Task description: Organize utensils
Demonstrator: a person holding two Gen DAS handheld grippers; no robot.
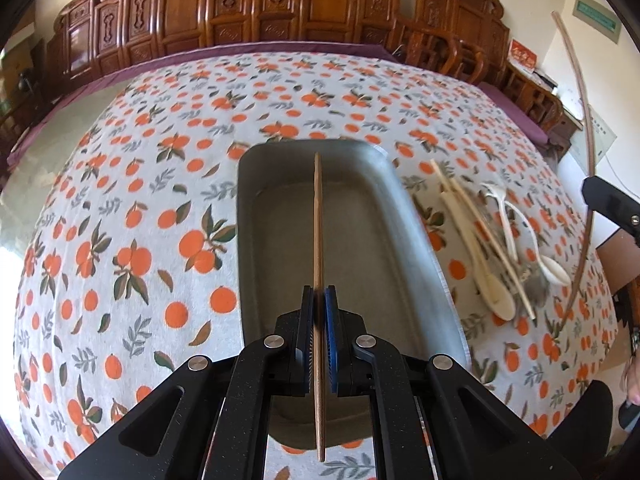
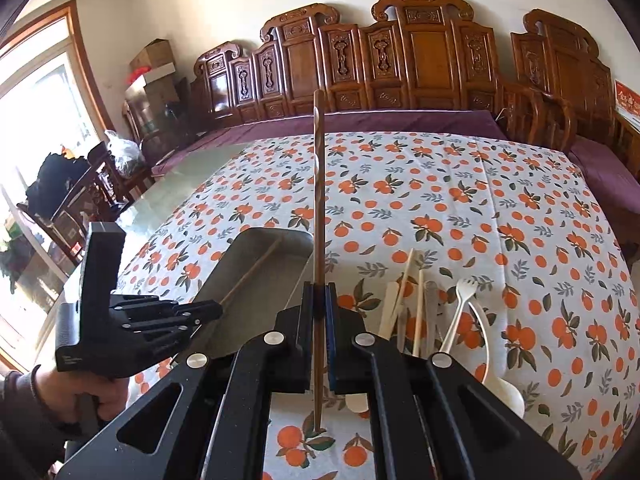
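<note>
In the left wrist view my left gripper (image 1: pixel 319 294) is shut on a brown wooden chopstick (image 1: pixel 317 220), which hangs lengthwise over the grey metal tray (image 1: pixel 276 216). The right wrist view shows the same left gripper (image 2: pixel 214 309) at the tray's (image 2: pixel 260 300) near end, chopstick (image 2: pixel 256 266) angled into it. My right gripper (image 2: pixel 319 289) is shut on a second brown chopstick (image 2: pixel 318 184), held above the cloth just right of the tray. A pile of utensils lies right of the tray: pale chopsticks (image 2: pixel 418 312), a white fork (image 2: pixel 464 286), a white spoon (image 2: pixel 502 394) and a cream spatula (image 1: pixel 486 276).
An orange-print tablecloth (image 2: pixel 460 208) covers the table. Carved wooden benches with purple cushions (image 2: pixel 400 120) line the far side and the right. A person's hand (image 2: pixel 80 392) holds the left gripper's handle. Chairs and boxes stand by the window at left.
</note>
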